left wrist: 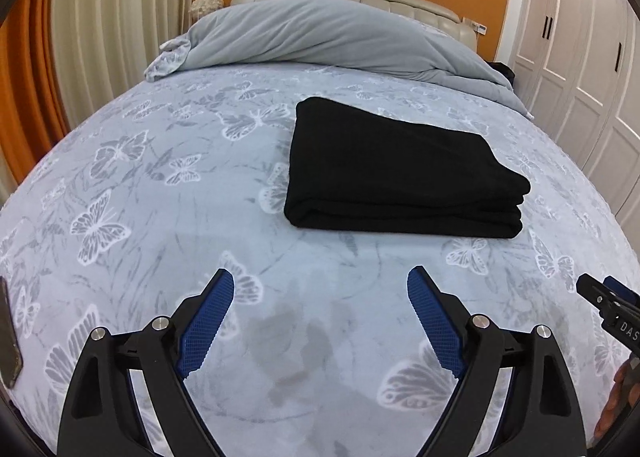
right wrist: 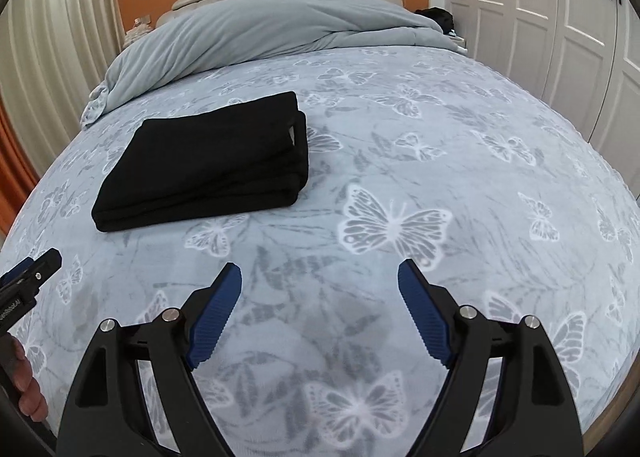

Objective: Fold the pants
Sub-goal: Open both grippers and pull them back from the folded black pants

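Your right gripper (right wrist: pixel 320 277) hovers with fingers spread wide over the butterfly bedspread (right wrist: pixel 460 161). Folded black pants (right wrist: pixel 208 161) lie ahead-left, apart from it.

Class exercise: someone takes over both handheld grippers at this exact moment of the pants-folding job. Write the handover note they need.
Left gripper: open, empty, above the bedspread, short of the pants.
Right gripper: open, empty, also over bare bedspread; the pants lie ahead to its left.
Black pants: folded into a compact, layered rectangle, lying flat on the butterfly-print bedspread, mid-bed. Neither gripper touches them.
Grey duvet: bunched at the headboard end, apart from the pants.
Done: the folding looks finished; the stacked layers show at the near edge.
Left: probably nothing beyond a check that the edges line up.
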Action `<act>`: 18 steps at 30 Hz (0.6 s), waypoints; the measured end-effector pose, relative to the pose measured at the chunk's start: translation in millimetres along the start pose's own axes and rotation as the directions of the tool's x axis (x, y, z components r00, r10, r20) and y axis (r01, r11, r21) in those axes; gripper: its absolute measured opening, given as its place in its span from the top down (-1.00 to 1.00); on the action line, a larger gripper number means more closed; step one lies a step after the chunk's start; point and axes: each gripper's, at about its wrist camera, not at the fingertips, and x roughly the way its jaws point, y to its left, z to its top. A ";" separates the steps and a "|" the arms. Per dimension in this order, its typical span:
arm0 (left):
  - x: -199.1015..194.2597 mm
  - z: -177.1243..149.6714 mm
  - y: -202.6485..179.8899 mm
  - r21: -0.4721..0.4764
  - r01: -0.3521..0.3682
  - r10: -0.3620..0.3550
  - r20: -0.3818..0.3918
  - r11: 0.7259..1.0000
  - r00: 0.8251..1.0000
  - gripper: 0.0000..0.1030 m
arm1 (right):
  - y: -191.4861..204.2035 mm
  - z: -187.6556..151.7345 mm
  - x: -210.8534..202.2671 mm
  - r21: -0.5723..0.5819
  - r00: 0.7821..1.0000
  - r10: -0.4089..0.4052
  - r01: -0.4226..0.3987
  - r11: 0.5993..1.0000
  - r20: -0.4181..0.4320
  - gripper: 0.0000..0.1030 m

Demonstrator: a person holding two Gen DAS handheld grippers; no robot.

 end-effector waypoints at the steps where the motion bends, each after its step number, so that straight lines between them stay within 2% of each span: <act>1: 0.0 0.3 -1.8 0.006 -0.004 0.004 0.001 1.000 1.000 -0.67 | 1.7 -0.8 -0.2 -0.005 1.000 0.000 0.000 1.000 0.003 -0.56; 12: -1.4 -3.9 -12.5 0.097 -0.053 0.052 0.015 0.994 0.999 -0.67 | 25.3 -6.4 -1.4 -0.058 1.000 0.030 -0.029 0.998 0.007 -0.61; 18: -1.0 -5.2 -13.9 0.091 -0.055 0.054 0.009 0.994 0.998 -0.67 | 31.8 -9.3 1.2 -0.074 0.999 0.036 -0.036 0.997 -0.007 -0.61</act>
